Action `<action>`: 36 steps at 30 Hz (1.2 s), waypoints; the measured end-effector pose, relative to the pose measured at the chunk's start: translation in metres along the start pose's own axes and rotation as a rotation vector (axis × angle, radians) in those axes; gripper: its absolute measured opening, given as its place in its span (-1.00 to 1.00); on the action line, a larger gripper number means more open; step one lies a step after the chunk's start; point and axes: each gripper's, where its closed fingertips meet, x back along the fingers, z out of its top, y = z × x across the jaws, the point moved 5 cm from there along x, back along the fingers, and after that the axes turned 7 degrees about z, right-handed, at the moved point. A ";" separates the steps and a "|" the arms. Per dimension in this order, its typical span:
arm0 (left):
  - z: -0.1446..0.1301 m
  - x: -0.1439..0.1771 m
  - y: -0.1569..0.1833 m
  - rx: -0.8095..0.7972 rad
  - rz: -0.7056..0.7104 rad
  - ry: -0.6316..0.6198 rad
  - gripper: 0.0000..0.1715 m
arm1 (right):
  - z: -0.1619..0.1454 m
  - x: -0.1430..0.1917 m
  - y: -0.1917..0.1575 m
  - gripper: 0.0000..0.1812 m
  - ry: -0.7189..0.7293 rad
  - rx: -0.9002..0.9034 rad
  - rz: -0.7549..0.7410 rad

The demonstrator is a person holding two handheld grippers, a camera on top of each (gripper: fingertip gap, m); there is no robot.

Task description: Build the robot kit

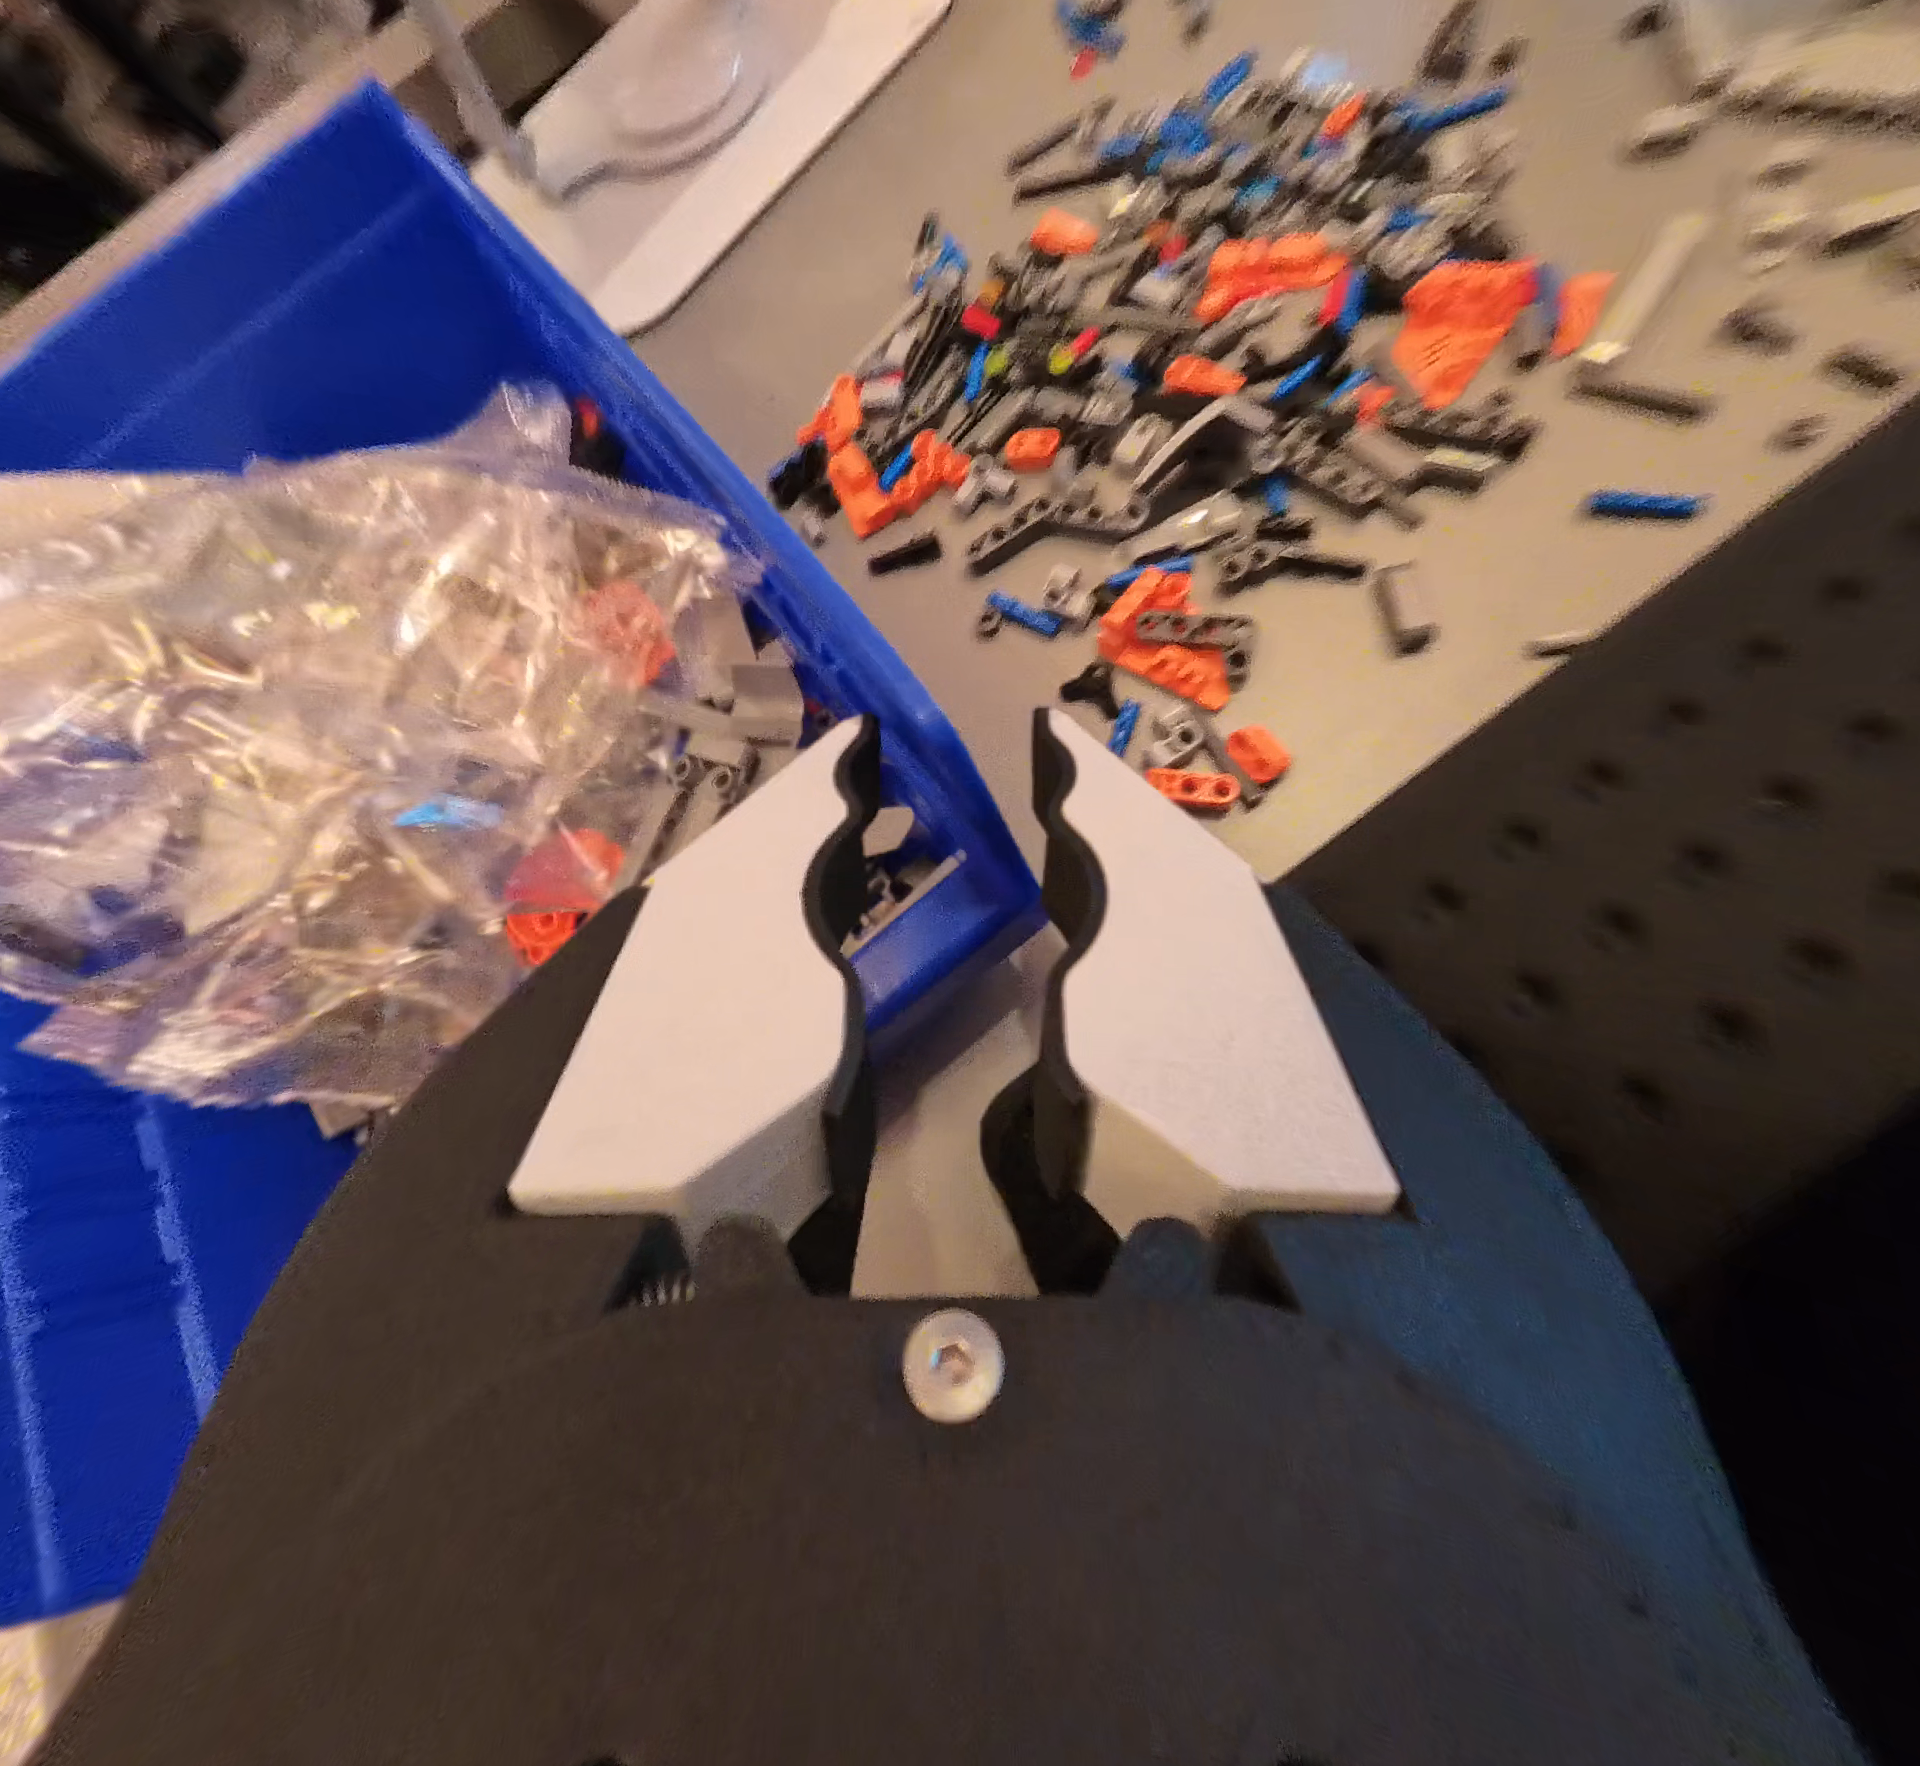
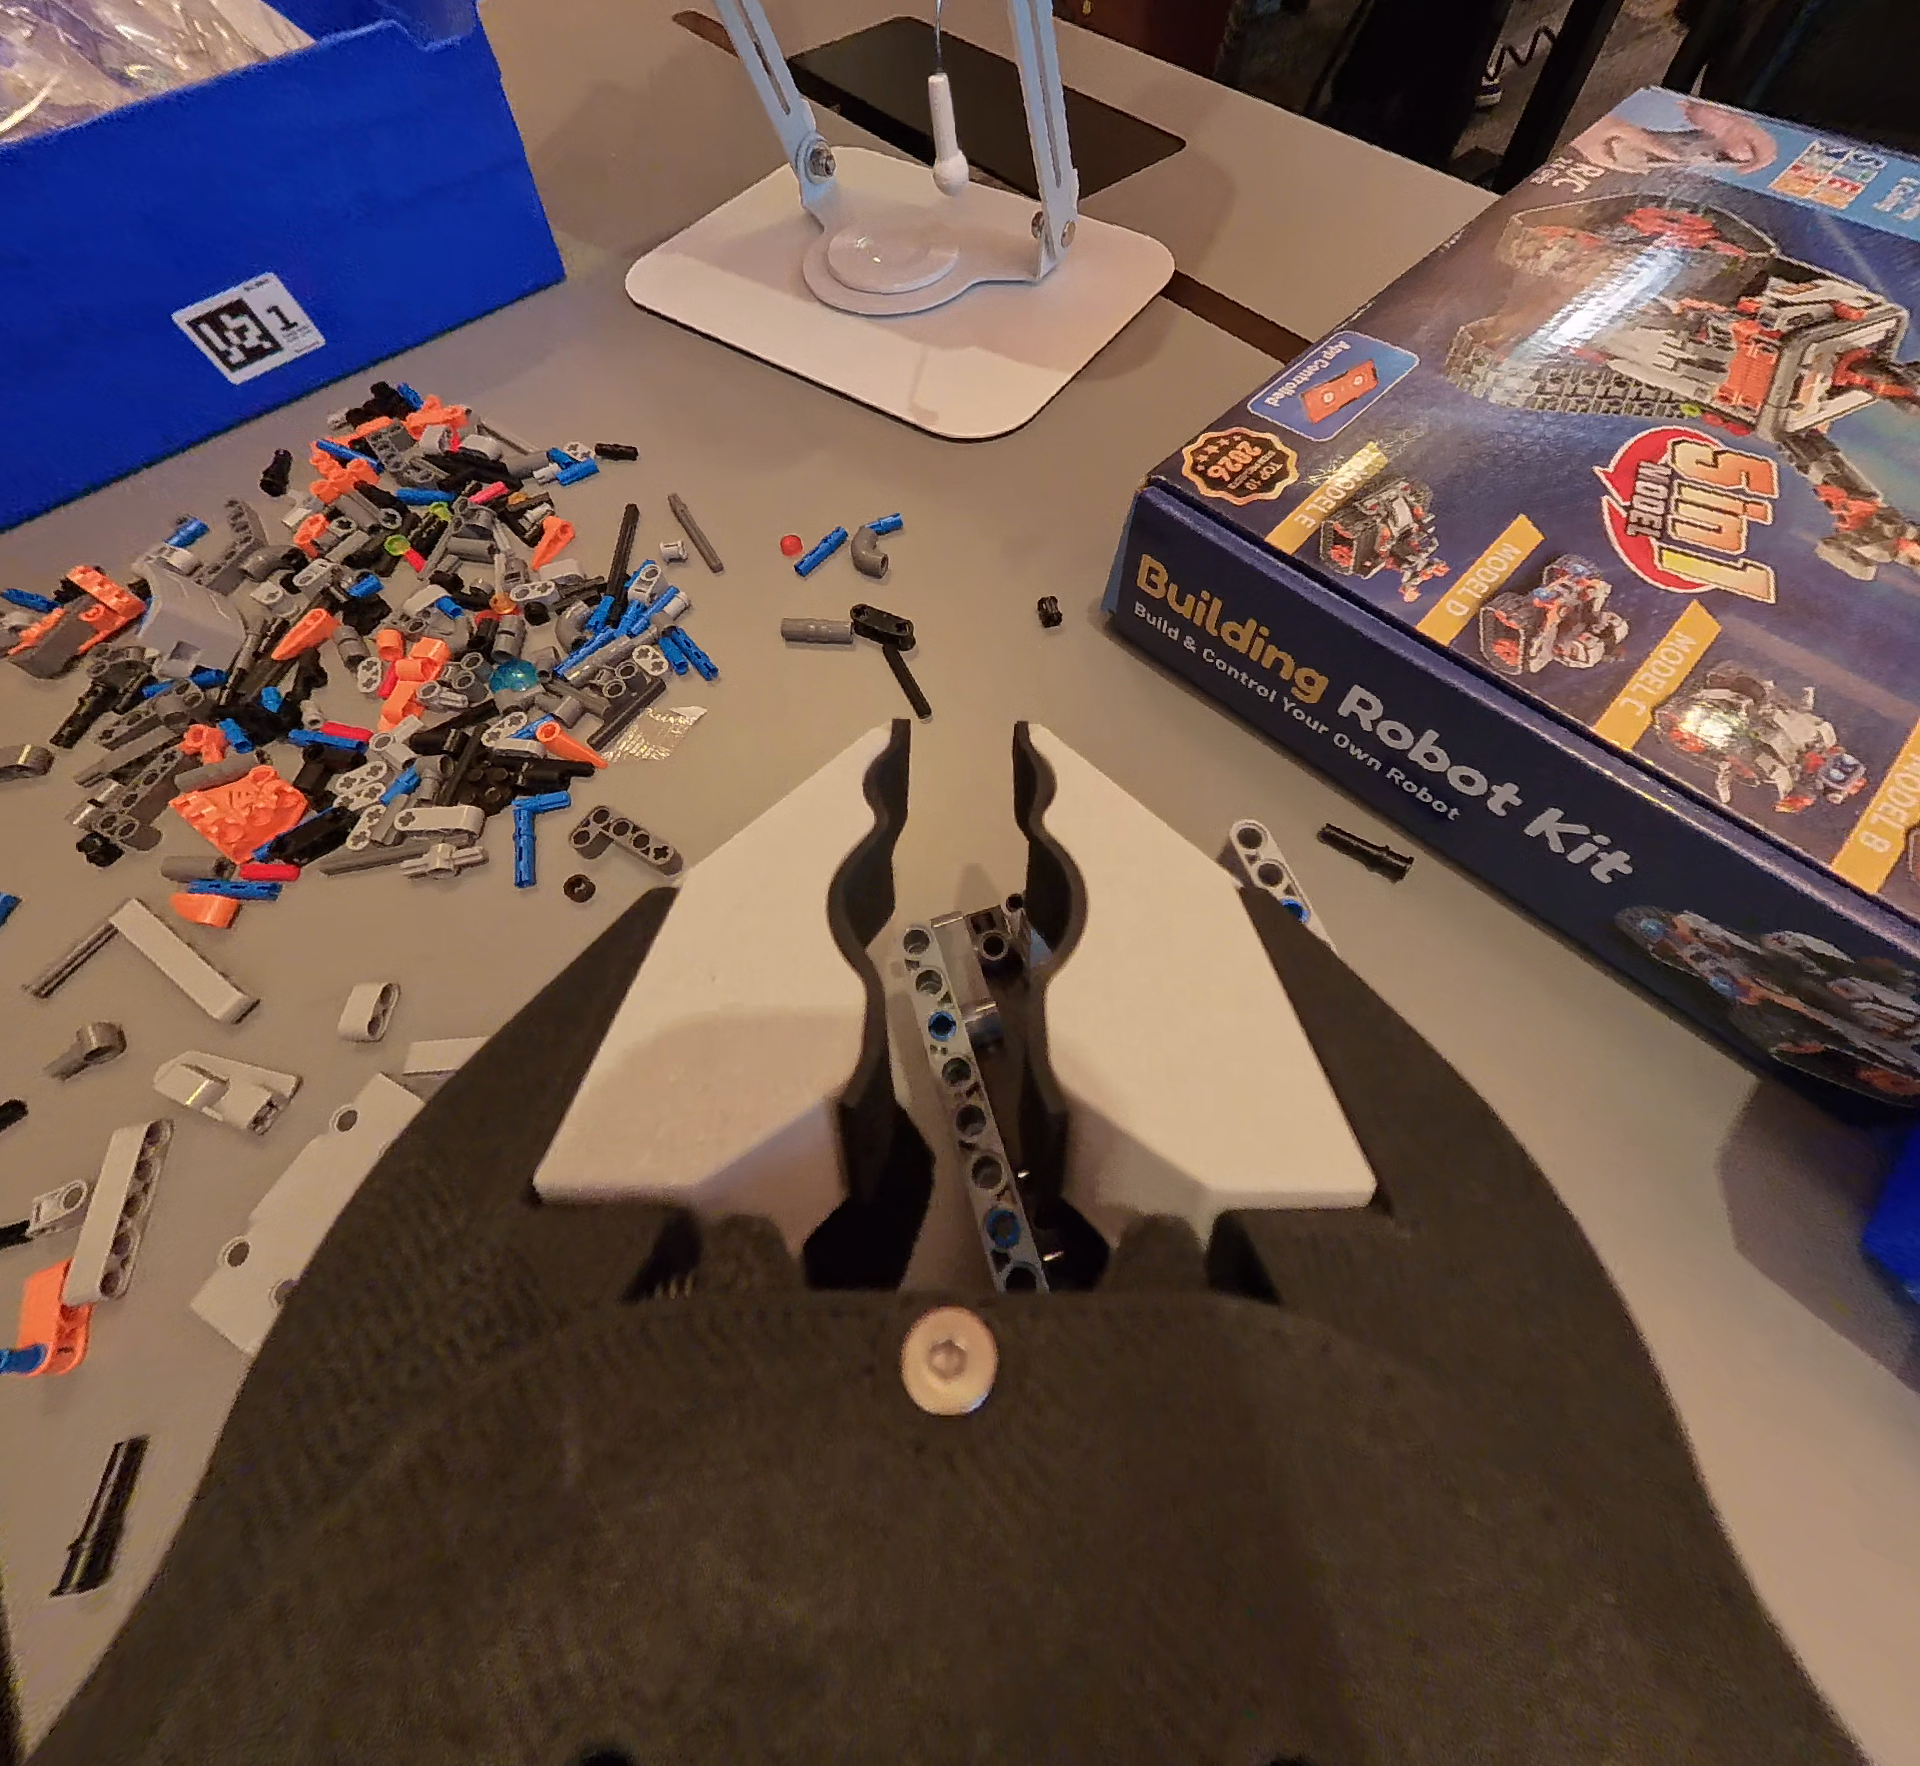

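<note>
blue bin (image 1: 312,282) sits at the left of the grey table (image 1: 790,345), and inside it lies a crumpled clear plastic bag (image 1: 312,677) with grey, orange and blue building pieces under and beside it. left gripper (image 1: 951,729) hangs over the bin's near corner, one finger above the bin and the other past its wall, jaws parted with nothing between them. beyond it a loose pile of small parts (image 1: 1226,345), orange, blue, black and grey, is spread on the table, though this view is blurred. right gripper (image 2: 961,734) is above the table with its jaws parted; a grey beam with holes (image 2: 961,1082) shows in the gap between the fingers, joined to a small grey block, and whether the pads touch it cannot be told. a printed kit box (image 2: 1558,594) lies closed at the right, a white lamp base (image 2: 935,345) stands behind, and the bin's side bears a square marker sticker (image 2: 247,326).
</note>
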 end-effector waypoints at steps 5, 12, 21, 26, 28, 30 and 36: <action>0.017 0.044 -0.051 0.045 0.014 0.198 -0.48 | -0.005 -0.004 0.002 -0.81 -0.024 0.011 -0.012; 0.003 -0.005 -0.109 0.019 0.139 -0.074 0.14 | 0.005 0.003 -0.004 -0.82 0.000 0.080 -0.064; -0.020 -0.047 -0.122 -0.135 0.087 -0.340 -1.00 | 0.006 0.002 -0.006 -0.83 -0.004 0.101 -0.058; 0.003 -0.042 -0.143 -0.150 0.145 -0.286 -1.00 | 0.006 0.003 -0.006 -0.83 0.000 0.100 -0.059; 0.015 -0.039 -0.153 -0.142 0.172 -0.240 -1.00 | 0.006 0.003 -0.006 -0.83 -0.001 0.100 -0.058; 0.025 -0.040 -0.162 -0.141 0.183 -0.221 -1.00 | 0.006 0.003 -0.006 -0.83 -0.002 0.103 -0.061; 0.057 -0.045 -0.185 -0.180 0.226 -0.167 -1.00 | 0.005 0.003 -0.004 -0.83 0.000 0.097 -0.065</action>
